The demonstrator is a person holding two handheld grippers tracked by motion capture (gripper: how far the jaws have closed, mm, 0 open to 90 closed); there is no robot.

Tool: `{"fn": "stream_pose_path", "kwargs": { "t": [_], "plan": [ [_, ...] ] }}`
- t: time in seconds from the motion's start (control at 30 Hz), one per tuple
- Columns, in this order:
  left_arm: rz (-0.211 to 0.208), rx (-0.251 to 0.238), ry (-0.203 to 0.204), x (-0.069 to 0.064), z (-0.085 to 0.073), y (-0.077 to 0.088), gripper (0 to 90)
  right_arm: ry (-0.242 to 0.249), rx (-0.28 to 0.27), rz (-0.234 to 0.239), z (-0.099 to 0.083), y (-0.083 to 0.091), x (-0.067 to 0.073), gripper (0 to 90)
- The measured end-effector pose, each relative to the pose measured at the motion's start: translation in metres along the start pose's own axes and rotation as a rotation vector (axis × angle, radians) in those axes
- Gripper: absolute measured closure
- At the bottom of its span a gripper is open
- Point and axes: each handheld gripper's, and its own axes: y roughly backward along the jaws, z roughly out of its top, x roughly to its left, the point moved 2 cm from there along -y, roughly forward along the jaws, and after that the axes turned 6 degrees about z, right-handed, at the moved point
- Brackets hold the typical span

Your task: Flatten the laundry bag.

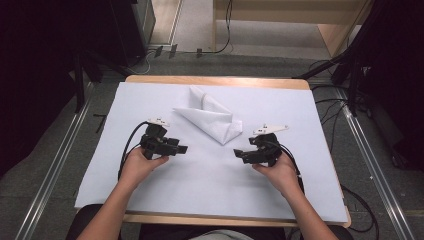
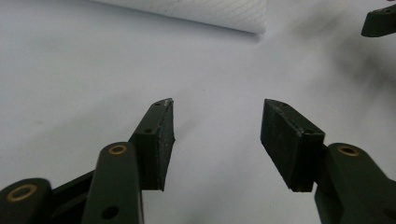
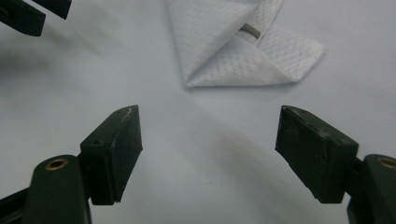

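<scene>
A folded white cloth [image 1: 210,115] lies on the white sheet [image 1: 280,105] toward the far middle of the table. Its textured folds show near the top of the right gripper view as the cloth [image 3: 243,44], and one edge of the cloth [image 2: 215,13] runs along the top of the left gripper view. My left gripper [image 1: 183,149] is held low at the near left of the cloth, open, with nothing between its jaws [image 2: 217,135]. My right gripper [image 1: 237,153] is held at the near right, open and empty too [image 3: 208,149]. The two point toward each other.
The wooden table edge [image 1: 215,80] frames the white sheet. Cables trail off the right side [image 1: 327,107]. Metal rails [image 1: 55,165] run along the floor on both sides. The other gripper's jaw tips appear far off in each gripper view [image 2: 379,21] [image 3: 28,14].
</scene>
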Motion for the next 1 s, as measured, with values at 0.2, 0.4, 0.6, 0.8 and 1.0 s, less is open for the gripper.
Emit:
{"fn": "stream_pose_path", "kwargs": {
  "t": [0.2, 0.4, 0.6, 0.8, 1.0],
  "plan": [
    [0.004, 0.002, -0.03, -0.001, 0.0019, -0.0015, 39.4, -0.027, 0.006, 0.028, -0.0041, 0.0036, -0.0039, 31.1],
    [-0.017, 0.012, -0.025, 0.0021, 0.001, -0.0032, 31.8, -0.024, 0.033, 0.022, -0.0086, 0.0028, -0.0048, 32.3],
    [-0.036, -0.013, -0.02, 0.0021, 0.0035, -0.0033, 29.3, -0.024, 0.045, 0.018, -0.0093, 0.0035, -0.0057, 35.1],
    [-0.047, -0.013, -0.026, 0.0023, 0.0032, -0.0011, 29.2, -0.032, 0.058, 0.026, -0.0096, 0.0038, -0.0054, 37.2],
    [-0.035, -0.009, -0.029, 0.0026, 0.0034, -0.0005, 31.8, -0.045, 0.052, 0.028, -0.0093, 0.0037, -0.0059, 38.3]
  ]
}}
